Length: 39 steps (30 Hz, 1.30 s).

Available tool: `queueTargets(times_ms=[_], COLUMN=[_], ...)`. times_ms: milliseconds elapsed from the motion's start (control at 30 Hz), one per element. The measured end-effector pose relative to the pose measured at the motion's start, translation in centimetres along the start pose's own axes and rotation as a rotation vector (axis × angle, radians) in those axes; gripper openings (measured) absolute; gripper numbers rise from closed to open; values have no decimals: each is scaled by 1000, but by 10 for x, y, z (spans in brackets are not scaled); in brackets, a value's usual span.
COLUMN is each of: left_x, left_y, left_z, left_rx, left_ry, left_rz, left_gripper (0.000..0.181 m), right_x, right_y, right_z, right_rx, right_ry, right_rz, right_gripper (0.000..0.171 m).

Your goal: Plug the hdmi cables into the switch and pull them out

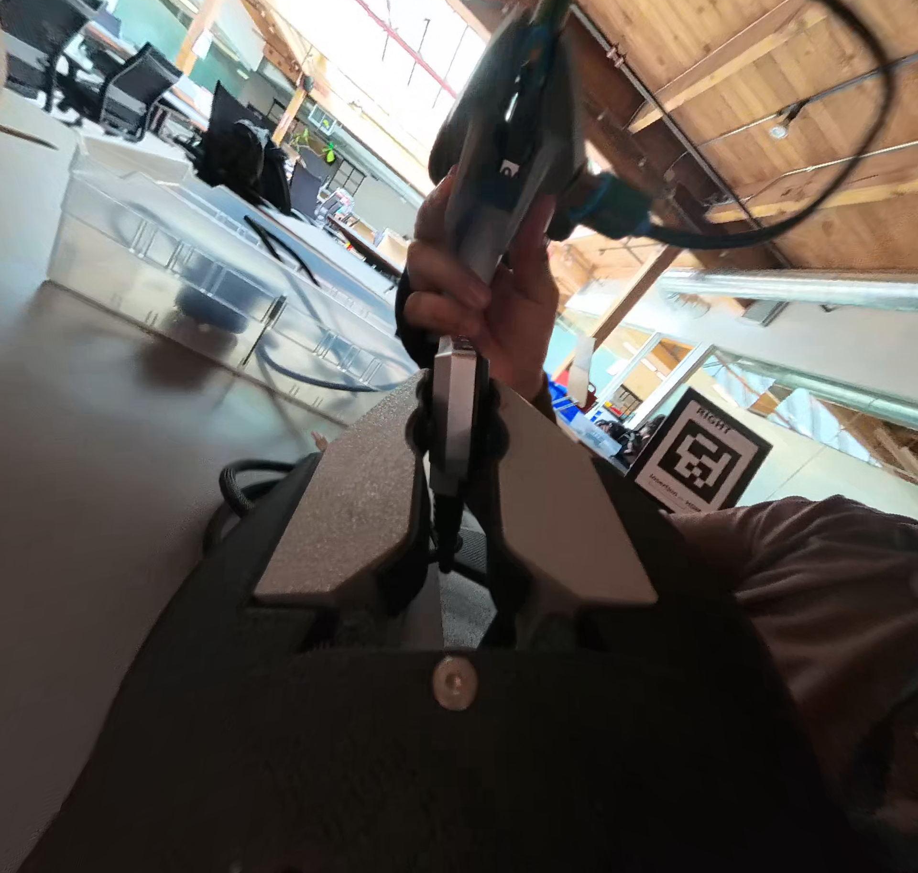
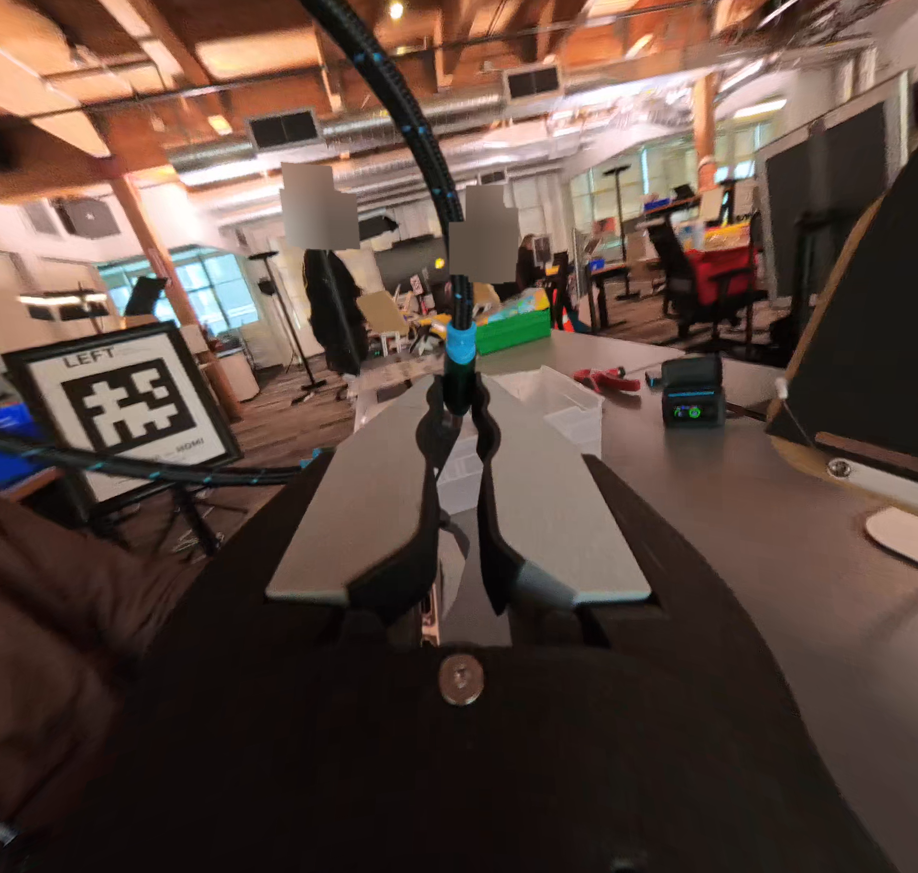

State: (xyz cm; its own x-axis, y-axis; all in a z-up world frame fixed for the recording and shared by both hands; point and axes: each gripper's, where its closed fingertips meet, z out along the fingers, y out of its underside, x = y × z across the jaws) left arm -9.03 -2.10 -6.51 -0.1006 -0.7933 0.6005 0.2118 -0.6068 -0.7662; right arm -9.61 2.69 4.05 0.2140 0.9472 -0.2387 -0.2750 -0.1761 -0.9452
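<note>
In the left wrist view my left gripper (image 1: 456, 427) is shut on the silver HDMI switch (image 1: 453, 387), which is seen edge-on and upright between the fingers. A black cable runs from its lower end. A person's hand (image 1: 477, 298) sits just above the switch and holds the other hand-held gripper, which is blurred. A black and blue cable (image 1: 844, 163) loops from it. In the right wrist view my right gripper (image 2: 458, 402) is shut on a black HDMI plug (image 2: 459, 382) with a blue collar. Its braided cable (image 2: 397, 84) arcs up and left.
A clear plastic organiser (image 1: 198, 263) lies on the grey table at left, and a marker card (image 1: 695, 456) stands at right. The right wrist view shows another marker card (image 2: 129, 402), a clear box (image 2: 551, 397), a red tool (image 2: 606, 380), a small device with a screen (image 2: 690, 397) and a dark board (image 2: 854, 352). Across from one pair of fingers to the other is roughly 11 cm. From the left gripper's tips to the clear plastic organiser (image 1: 198, 263) is close to 25 cm.
</note>
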Motion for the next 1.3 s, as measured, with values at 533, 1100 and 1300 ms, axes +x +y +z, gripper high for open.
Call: queueTargets(times_ms=[533,1100,1300], left_x=[16,20,28], left_y=[-32,-33,-38], left_z=[-17,-16,-15], left_rx=[32,31,24], left_ry=[-38,-34,-36], left_rz=[118,123,159], left_gripper=[18,18,18], right_x=[56,91,118], right_y=[-80,-87,-15], right_z=[-129,-252,-304], right_rx=[-337,-463,-841], right_ry=[553,831,933], right_rz=[-214,-197,-142], right_gripper=[7,7,7])
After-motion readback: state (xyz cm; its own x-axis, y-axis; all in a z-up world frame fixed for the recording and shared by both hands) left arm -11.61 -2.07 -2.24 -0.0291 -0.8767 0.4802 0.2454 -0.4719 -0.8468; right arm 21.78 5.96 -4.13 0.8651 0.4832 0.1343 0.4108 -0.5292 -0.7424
